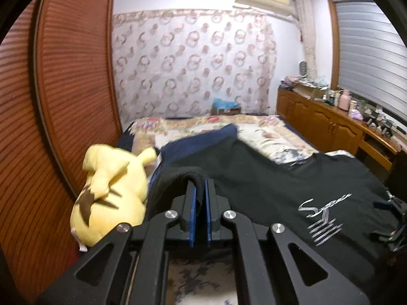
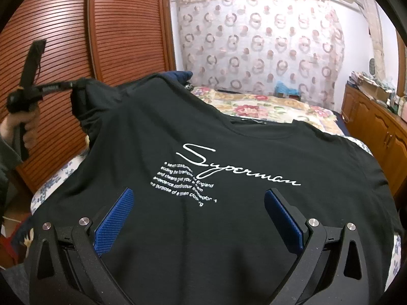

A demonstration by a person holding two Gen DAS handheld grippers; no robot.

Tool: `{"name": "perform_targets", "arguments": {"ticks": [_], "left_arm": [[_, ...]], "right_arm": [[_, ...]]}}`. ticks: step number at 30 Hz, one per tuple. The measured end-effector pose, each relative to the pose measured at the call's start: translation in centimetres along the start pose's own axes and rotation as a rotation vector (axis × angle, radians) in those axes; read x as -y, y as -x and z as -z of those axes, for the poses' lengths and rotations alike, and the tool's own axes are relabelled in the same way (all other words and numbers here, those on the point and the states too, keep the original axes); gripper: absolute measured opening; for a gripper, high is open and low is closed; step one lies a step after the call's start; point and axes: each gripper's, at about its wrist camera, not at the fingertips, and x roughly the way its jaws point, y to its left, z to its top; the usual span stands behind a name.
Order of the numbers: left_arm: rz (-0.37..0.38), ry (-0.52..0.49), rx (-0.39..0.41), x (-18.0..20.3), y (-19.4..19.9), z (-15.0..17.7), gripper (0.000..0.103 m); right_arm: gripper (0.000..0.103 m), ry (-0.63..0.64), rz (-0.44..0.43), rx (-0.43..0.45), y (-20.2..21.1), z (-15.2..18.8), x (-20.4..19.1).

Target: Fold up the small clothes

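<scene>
Black T-shirt (image 2: pixel 229 152) on the bed (image 2: pixel 267 106), one sleeve pinched and lifted.

The left gripper (image 1: pixel 200 190) is clamped on a fold of the shirt's sleeve, raising it beside a yellow plush toy (image 1: pixel 112 190). The right gripper (image 2: pixel 198 218) hovers over the printed chest, jaws spread wide, holding nothing.

Soft, even indoor light with no glare. The left wrist view is motion-blurred. Fisheye bending and black vignette darken corners, strongest at 10 and 2 o'clock.
</scene>
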Motion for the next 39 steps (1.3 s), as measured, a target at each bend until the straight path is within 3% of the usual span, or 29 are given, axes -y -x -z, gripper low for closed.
{"name": "perform_targets", "arguments": {"ticks": [5,11,14,15,16,20,22,24,26,33,39], "left_arm": [[0.060,-0.055,0.022,3.6,-0.3,-2.7,0.002],[0.117,-0.106,-0.001,7.5,-1.7,-3.7,0.003],[0.148,-0.116,-0.027,8.9,-2.1,-3.5,0.007],[0.157,-0.119,-0.035,9.1,-2.2,-3.4,0.013],[0.164,-0.121,-0.041,9.3,-2.2,-3.2,0.021],[0.177,-0.121,-0.045,9.3,-1.3,-2.4,0.028],[0.175,-0.111,-0.039,9.3,-1.0,-2.2,0.039],[0.171,-0.100,-0.033,9.1,-0.6,-1.8,0.042],[0.169,-0.091,-0.028,8.6,-0.2,-1.5,0.055],[0.158,-0.047,-0.021,6.5,1.2,0.9,0.059],[0.144,-0.036,-0.032,6.3,1.2,2.7,0.061]], "right_arm": [[0.103,-0.017,0.005,0.006,0.3,0.0,0.6],[0.103,-0.029,0.014,0.012,0.6,0.0,1.1],[0.103,-0.036,0.015,0.013,0.7,0.1,1.4],[0.103,-0.037,0.015,0.012,0.7,0.1,1.4],[0.103,-0.038,0.016,0.011,0.7,0.2,1.4],[0.103,-0.039,0.017,0.005,0.6,0.2,1.5],[0.103,-0.037,0.017,0.002,0.5,0.2,1.5],[0.103,-0.030,0.021,0.002,0.4,0.0,1.5],[0.103,-0.012,0.020,0.004,0.3,-0.5,1.4],[0.101,0.032,-0.021,0.016,-0.8,-3.2,1.6],[0.084,0.054,-0.120,-0.019,-3.6,-5.4,0.9]]}}
